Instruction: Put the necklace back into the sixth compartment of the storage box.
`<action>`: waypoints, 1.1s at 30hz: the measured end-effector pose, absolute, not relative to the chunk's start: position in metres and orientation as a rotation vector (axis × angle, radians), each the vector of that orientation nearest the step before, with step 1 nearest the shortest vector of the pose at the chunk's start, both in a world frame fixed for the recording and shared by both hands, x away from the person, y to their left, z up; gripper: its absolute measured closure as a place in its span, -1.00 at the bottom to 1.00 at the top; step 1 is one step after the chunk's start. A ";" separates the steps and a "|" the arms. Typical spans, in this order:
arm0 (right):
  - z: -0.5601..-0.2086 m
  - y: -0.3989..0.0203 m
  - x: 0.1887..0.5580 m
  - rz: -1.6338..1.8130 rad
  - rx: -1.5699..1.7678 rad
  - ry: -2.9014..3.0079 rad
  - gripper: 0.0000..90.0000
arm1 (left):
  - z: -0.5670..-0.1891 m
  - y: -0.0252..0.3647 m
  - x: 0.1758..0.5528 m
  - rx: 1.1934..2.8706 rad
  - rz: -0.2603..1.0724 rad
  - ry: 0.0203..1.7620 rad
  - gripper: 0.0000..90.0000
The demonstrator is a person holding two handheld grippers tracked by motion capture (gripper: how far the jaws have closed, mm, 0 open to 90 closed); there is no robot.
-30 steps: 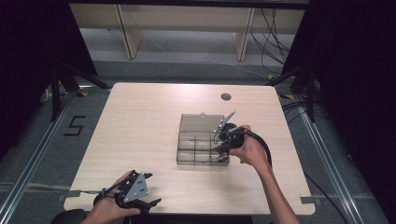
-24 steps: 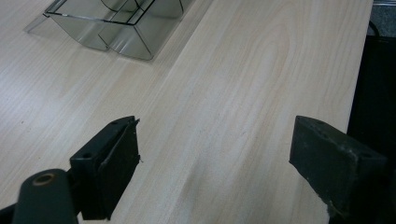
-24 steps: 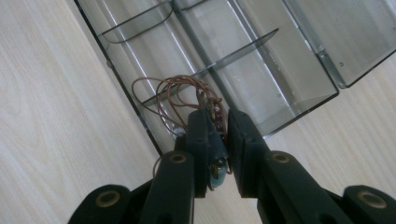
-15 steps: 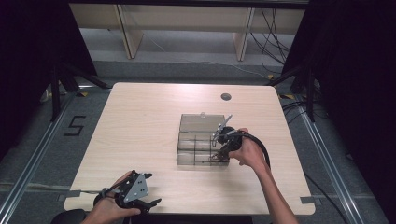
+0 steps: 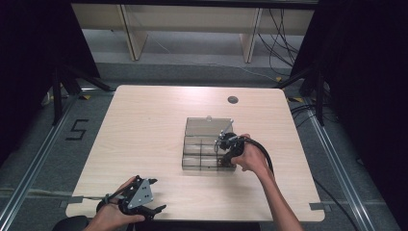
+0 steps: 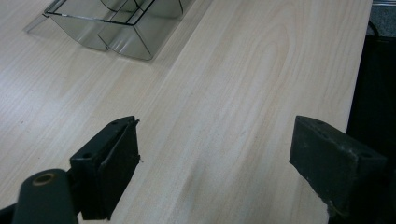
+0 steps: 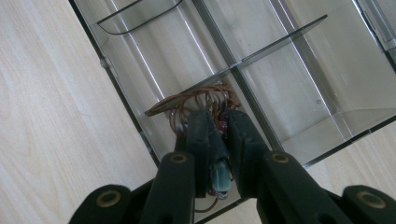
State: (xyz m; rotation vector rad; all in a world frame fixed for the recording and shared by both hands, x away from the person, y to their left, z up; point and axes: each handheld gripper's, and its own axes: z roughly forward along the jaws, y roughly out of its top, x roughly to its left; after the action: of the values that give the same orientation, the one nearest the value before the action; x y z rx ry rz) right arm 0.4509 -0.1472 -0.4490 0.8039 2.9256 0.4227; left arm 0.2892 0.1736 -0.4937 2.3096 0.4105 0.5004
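At lower centre of the right gripper view, the right gripper (image 7: 218,122) pinches a coppery wire coil (image 7: 201,100) over the clear plastic compartment box (image 7: 299,70); loops could snag the divider (image 7: 275,39). Left gripper (image 6: 212,154) gapes wide.

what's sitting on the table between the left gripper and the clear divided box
Nothing: bare wood. In the left gripper view, plain table runs from the open left gripper to the clear divided box.

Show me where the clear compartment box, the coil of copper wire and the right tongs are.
clear compartment box (image 5: 208,126), high view, on its raised lid.
coil of copper wire (image 7: 201,95), right gripper view, on the top loops.
right tongs (image 7: 219,122), right gripper view, between the two tips.
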 end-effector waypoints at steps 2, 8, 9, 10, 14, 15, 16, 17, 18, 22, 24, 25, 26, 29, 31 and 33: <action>-0.449 -0.148 0.451 0.421 0.815 2.924 0.78 | -0.494 0.174 0.289 2.304 0.503 0.409 -0.66; -0.445 -0.152 0.451 0.493 0.860 2.895 0.65 | -0.494 0.174 0.289 2.300 0.493 0.411 -0.66; -0.442 -0.154 0.450 0.504 0.874 2.880 0.63 | -0.495 0.173 0.289 2.296 0.478 0.409 -0.66; -0.440 -0.155 0.449 0.517 0.886 2.864 0.61 | -0.495 0.173 0.289 2.302 0.480 0.411 -0.66; -0.428 -0.160 0.448 0.548 0.861 2.814 0.53 | -0.494 0.174 0.290 2.302 0.500 0.410 -0.66; -0.426 -0.161 0.446 0.558 0.864 2.809 0.51 | -0.494 0.174 0.289 2.299 0.496 0.411 -0.66; -0.424 -0.162 0.445 0.567 0.853 2.796 0.49 | -0.494 0.174 0.289 2.299 0.497 0.409 -0.66; -0.421 -0.163 0.444 0.579 0.852 2.785 0.47 | -0.495 0.174 0.290 2.296 0.490 0.406 -0.66; -0.420 -0.164 0.441 0.585 0.869 2.773 0.45 | -0.494 0.174 0.289 2.306 0.496 0.411 -0.66; -0.414 -0.169 0.430 0.651 0.895 2.747 0.42 | -0.494 0.174 0.289 2.310 0.502 0.409 -0.66; -0.414 -0.174 0.425 0.709 0.891 2.742 0.42 | -0.494 0.173 0.289 2.300 0.518 0.415 -0.66; -0.414 -0.177 0.421 0.726 0.927 2.727 0.42 | -0.493 0.174 0.289 2.305 0.491 0.406 -0.66; -0.416 -0.179 0.419 0.715 0.916 2.746 0.40 | -0.493 0.174 0.290 2.308 0.494 0.399 -0.66; -0.418 -0.187 0.415 0.727 0.944 2.739 0.38 | -0.494 0.173 0.288 2.287 0.484 0.405 -0.66; -0.420 -0.192 0.412 0.739 0.954 2.742 0.37 | -0.493 0.174 0.289 2.307 0.495 0.399 -0.66; -0.420 -0.197 0.409 0.747 0.972 2.745 0.37 | -0.494 0.174 0.289 2.296 0.489 0.408 -0.66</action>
State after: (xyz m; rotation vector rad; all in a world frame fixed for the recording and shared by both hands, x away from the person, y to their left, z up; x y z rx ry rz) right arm 0.4086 -0.1968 -0.4203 0.9717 2.7448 0.7470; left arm 0.2893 0.1740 -0.4938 2.2963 0.4075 0.4893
